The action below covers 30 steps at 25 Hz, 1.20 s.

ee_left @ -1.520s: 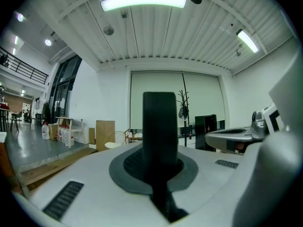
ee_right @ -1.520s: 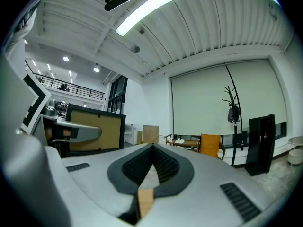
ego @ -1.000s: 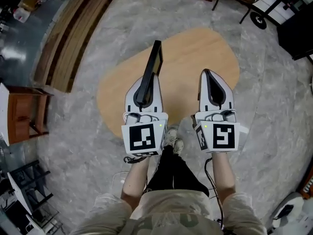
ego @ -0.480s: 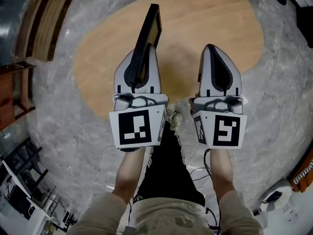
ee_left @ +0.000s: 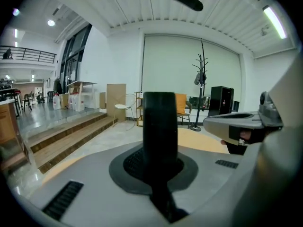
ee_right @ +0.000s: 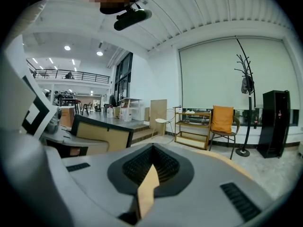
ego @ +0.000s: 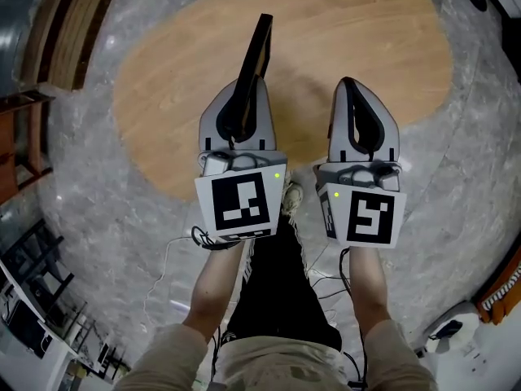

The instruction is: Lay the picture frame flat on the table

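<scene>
The picture frame, black-rimmed with a tan panel, stands on edge over the oval wooden table, tilted slightly from upright. My left gripper is shut on its near end. In the left gripper view the frame is a black upright bar between the jaws. My right gripper hangs beside it to the right, shut and holding nothing. In the right gripper view only a thin sliver of table shows behind the touching tips of that gripper, and the frame sits at the left.
Grey marble floor surrounds the low table. Wooden steps run along the upper left, and a brown wooden stand is at the left edge. The person's legs and shoes are below the grippers. Cables lie on the floor.
Both grippers have sunk toward the table, which now fills more of the head view. The frame stays in the left gripper, still on edge.
</scene>
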Available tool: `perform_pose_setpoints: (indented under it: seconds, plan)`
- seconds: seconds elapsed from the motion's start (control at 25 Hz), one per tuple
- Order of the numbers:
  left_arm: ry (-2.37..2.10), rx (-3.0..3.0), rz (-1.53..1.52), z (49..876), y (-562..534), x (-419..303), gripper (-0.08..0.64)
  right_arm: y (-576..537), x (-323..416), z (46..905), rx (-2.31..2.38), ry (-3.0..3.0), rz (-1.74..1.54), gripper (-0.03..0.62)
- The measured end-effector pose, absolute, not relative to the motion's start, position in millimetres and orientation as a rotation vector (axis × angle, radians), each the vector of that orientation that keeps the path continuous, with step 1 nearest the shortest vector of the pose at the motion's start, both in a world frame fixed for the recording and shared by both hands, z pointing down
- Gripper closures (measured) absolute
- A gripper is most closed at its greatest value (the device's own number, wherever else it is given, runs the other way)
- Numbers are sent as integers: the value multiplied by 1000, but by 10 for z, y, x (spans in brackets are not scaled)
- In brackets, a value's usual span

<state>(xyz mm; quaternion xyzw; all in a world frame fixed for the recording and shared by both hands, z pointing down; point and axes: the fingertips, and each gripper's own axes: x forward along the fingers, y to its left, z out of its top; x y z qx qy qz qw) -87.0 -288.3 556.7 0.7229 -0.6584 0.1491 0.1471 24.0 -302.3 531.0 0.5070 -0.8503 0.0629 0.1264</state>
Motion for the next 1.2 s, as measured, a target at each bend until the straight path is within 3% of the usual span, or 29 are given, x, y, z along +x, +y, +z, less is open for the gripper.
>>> perform_pose_setpoints:
  seconds: [0.12, 0.32, 0.72, 1.2]
  plan:
    - [-1912, 2129, 592, 5636, -2944, -861, 540, -3066, 248, 5368, 1459, -2455, 177, 586]
    - [-1888, 2186, 1124, 5970, -3121, -792, 540, -3119, 296, 5506, 1425, -2414, 161, 586]
    - [-1508, 2252, 1913, 6922, -3520, -549, 540, -3199, 590, 5793, 1421, -2325, 204, 586]
    - [-1292, 2270, 2484, 7361, -3772, -470, 540, -3249, 703, 6009, 1394, -2289, 207, 586]
